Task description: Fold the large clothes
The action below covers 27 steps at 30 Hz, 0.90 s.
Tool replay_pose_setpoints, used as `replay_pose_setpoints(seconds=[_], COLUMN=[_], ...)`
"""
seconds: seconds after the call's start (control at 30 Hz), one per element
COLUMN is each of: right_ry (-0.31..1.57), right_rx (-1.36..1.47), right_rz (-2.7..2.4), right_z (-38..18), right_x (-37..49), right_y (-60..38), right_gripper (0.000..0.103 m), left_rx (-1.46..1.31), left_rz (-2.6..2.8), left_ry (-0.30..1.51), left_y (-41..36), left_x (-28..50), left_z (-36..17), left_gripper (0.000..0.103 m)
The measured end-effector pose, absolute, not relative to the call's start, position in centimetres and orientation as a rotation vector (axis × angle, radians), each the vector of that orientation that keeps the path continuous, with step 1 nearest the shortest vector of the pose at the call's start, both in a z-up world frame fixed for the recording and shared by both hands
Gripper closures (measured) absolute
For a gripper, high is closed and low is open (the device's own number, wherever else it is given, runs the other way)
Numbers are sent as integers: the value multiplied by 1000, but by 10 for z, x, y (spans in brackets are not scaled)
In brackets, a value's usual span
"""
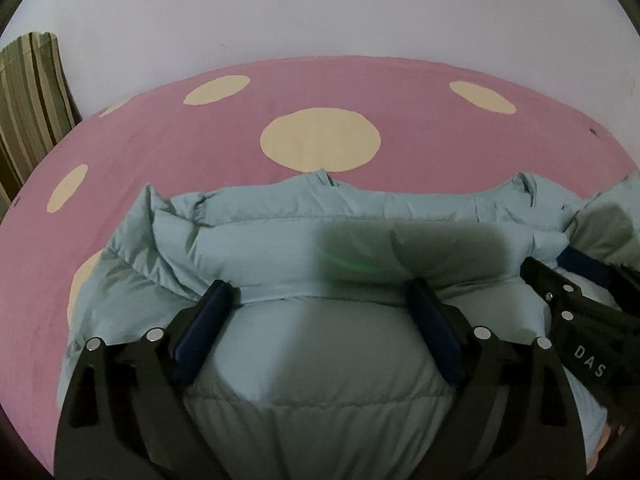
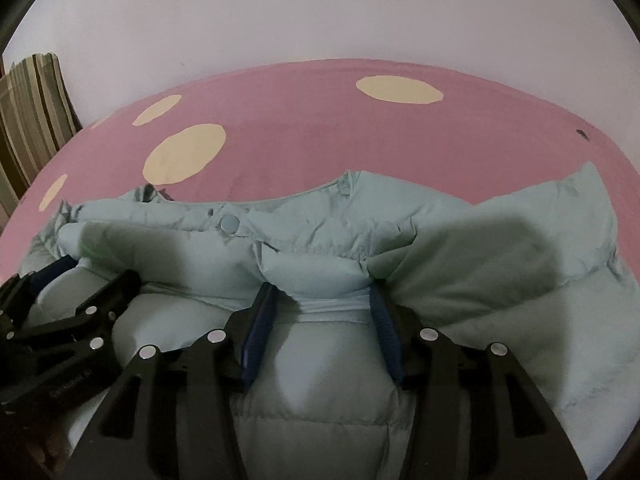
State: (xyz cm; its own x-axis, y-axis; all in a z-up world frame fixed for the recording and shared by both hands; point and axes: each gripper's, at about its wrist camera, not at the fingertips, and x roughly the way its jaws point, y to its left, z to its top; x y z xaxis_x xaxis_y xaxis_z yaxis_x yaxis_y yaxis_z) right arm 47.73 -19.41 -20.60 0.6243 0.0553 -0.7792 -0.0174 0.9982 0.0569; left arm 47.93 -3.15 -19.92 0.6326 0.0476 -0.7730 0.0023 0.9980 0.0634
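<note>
Left tool [image 1: 324, 296], jaws spread wide and clamped on nothing, hovers over a pale blue puffer jacket [image 1: 320, 360]. Right tool [image 2: 322, 300], jaws half apart, straddles a fold of the jacket [image 2: 320, 240] without pinching it. Jacket lies on a bed with a pink, cream-dotted sheet [image 1: 200, 148].
</note>
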Motion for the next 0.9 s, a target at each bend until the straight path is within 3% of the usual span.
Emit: replay_pose_setpoints(seconds=[0.9], right_ry=[875], right_rx=[24], right_rz=[18], right_z=[-207], right_x=[473], right_y=[-189], right_gripper=[52], left_rx=[46], left_rz=[17], left_ry=[910], left_y=[-33], left_x=[478], left_z=[-210], left_gripper=[8])
